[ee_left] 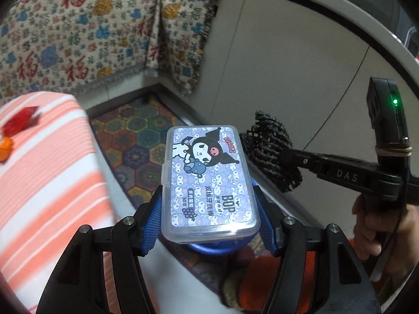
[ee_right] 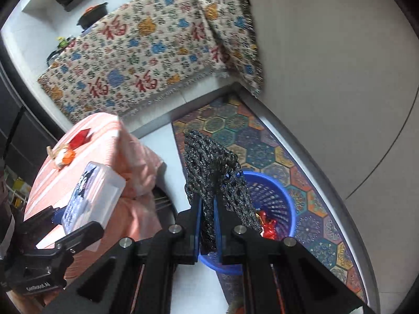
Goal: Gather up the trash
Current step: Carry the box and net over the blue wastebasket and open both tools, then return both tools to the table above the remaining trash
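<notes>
The blue basket [ee_right: 272, 198] stands on the patterned floor mat [ee_right: 301, 172], with red crinkled wrappers [ee_right: 268, 226] lying inside it. The right hand-held gripper [ee_right: 208, 209] is clamped on a black mesh net [ee_right: 209, 162], which hangs over the basket's near rim; a bare hand [ee_left: 379, 230] grips its handle. The left hand-held gripper [ee_left: 209, 209] grasps a clear plastic floss-pick box [ee_left: 209, 180] by its long sides, held level above the basket, beside the striped tabletop [ee_left: 47, 172]. The box bears a purple cartoon label. Farther on the tabletop lie a red wrapper [ee_left: 19, 121] and an orange scrap [ee_left: 5, 147].
</notes>
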Demonstrator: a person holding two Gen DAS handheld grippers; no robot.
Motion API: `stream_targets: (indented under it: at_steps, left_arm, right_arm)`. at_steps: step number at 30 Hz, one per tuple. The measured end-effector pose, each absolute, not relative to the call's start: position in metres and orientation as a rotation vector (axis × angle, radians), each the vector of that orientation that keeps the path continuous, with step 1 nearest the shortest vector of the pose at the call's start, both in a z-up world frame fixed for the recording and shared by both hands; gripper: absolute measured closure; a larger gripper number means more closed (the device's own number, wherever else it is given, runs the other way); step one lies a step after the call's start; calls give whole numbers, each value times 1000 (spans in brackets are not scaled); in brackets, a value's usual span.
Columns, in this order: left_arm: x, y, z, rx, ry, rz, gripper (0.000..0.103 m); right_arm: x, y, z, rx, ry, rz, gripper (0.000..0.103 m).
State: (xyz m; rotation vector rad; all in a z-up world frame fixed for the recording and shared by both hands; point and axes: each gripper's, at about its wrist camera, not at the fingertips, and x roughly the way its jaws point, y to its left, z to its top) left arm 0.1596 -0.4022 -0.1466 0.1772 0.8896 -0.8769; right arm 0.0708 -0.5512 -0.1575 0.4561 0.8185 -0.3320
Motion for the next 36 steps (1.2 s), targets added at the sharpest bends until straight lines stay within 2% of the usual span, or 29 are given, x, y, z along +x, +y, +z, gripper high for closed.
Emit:
stream_targets:
  at_steps: [21,25,26,27,28,29,36]
  left_arm:
    - [171,-466,-217,253,952,-888,41]
    - [181,-475,-231,245,981,-877,38]
    - [181,-475,-232,248,984,-872,28]
    - [181,-475,-232,254,981,-859,22]
    - [180,-472,-229,254,970,-849,15]
    - [180,-468,-226,248,959,-844,13]
    - [177,-415,-172,175,901,-767,13]
  right_arm:
    - [89,-609,-214,612,925,-382,91]
    - [96,-615,-225,642,945,-379,90]
    - [98,-615,-228,649,957,-369,83]
    - [99,-615,-229,646,965,-372,60]
    - [99,-614,-229,640,965,-381,48]
    - [98,-613,-228,646,956,-376,42]
    - [93,-600,-191,543,854,-388,42]
